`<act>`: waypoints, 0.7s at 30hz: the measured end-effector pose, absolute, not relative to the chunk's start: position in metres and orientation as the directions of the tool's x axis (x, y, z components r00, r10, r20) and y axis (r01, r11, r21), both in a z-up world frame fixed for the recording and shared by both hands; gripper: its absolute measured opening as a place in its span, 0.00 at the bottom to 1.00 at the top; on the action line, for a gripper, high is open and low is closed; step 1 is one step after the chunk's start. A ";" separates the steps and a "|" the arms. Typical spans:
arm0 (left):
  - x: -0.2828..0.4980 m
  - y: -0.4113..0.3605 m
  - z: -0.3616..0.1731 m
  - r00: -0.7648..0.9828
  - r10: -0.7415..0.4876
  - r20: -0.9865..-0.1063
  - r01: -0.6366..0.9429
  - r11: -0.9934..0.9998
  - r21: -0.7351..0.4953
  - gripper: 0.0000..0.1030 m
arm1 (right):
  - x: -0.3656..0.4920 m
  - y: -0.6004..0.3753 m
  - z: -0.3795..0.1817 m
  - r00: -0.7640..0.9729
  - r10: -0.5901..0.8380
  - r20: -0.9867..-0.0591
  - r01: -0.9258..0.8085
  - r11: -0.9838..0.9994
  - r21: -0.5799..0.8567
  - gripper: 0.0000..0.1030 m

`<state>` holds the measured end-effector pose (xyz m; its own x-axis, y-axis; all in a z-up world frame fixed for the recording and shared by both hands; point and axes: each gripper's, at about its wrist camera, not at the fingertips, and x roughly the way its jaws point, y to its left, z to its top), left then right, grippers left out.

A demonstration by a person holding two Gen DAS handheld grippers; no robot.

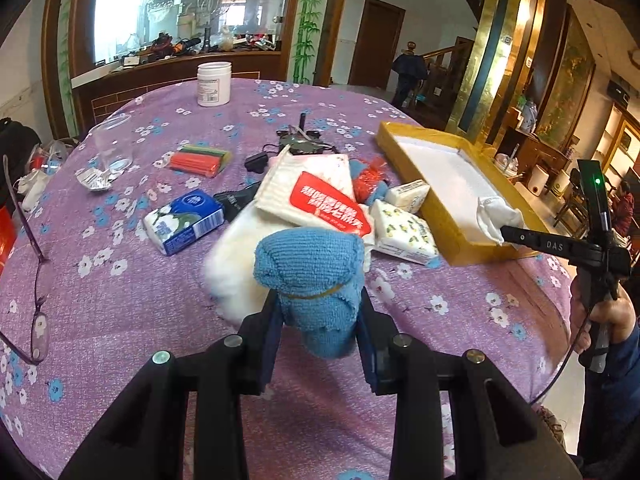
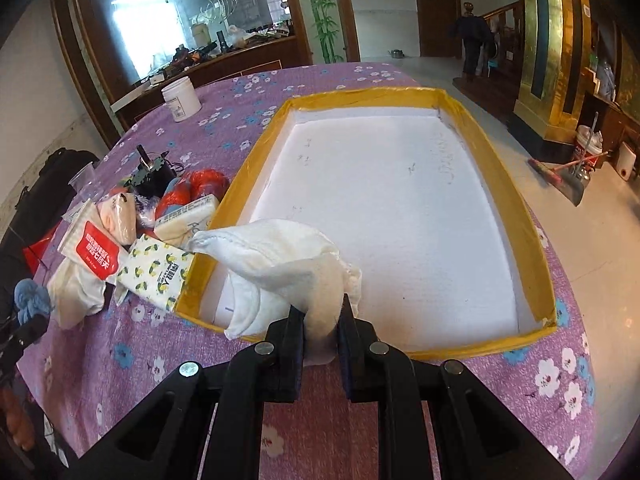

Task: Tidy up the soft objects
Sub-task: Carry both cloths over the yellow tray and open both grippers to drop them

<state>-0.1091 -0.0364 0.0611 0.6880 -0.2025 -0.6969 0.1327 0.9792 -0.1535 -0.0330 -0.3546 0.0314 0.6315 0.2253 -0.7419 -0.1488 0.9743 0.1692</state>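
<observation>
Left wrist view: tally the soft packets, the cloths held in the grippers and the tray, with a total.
Soft packets: 4 (blue pack, red-label pack, lemon-print pack, plain white pack)
Held cloths: 2 (blue cloth, white cloth)
Yellow-rimmed tray: 1
Total: 7

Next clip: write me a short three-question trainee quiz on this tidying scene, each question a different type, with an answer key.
1. True or false: the left tongs are shut on a rolled blue terry towel bound with a rubber band.
2. Multiple choice: the crumpled white cloth held by the right tongs hangs over which part of the yellow-rimmed shallow box with white foam floor? A) far corner B) near-left corner C) outside it, beside the white plastic jar
3. Fill in: apart from that cloth, the box holds ____ objects.

Key: 1 true; 2 B; 3 no.
</observation>
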 end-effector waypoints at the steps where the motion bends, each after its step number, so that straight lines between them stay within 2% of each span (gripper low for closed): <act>1: -0.108 -0.039 0.063 0.688 -0.206 -0.696 0.140 0.978 -0.151 0.31 | -0.035 -0.356 0.035 0.639 0.229 -0.734 -0.149 0.973 0.173 0.15; 12: -0.070 -0.099 0.090 0.662 -0.299 -0.687 0.275 0.950 -0.148 0.31 | -0.003 -0.361 0.080 0.709 0.252 -0.659 -0.142 0.966 0.218 0.15; 21: 0.020 -0.182 0.112 0.617 -0.338 -0.710 0.363 0.924 -0.125 0.31 | 0.079 -0.378 0.105 0.719 0.256 -0.646 -0.054 0.948 0.315 0.15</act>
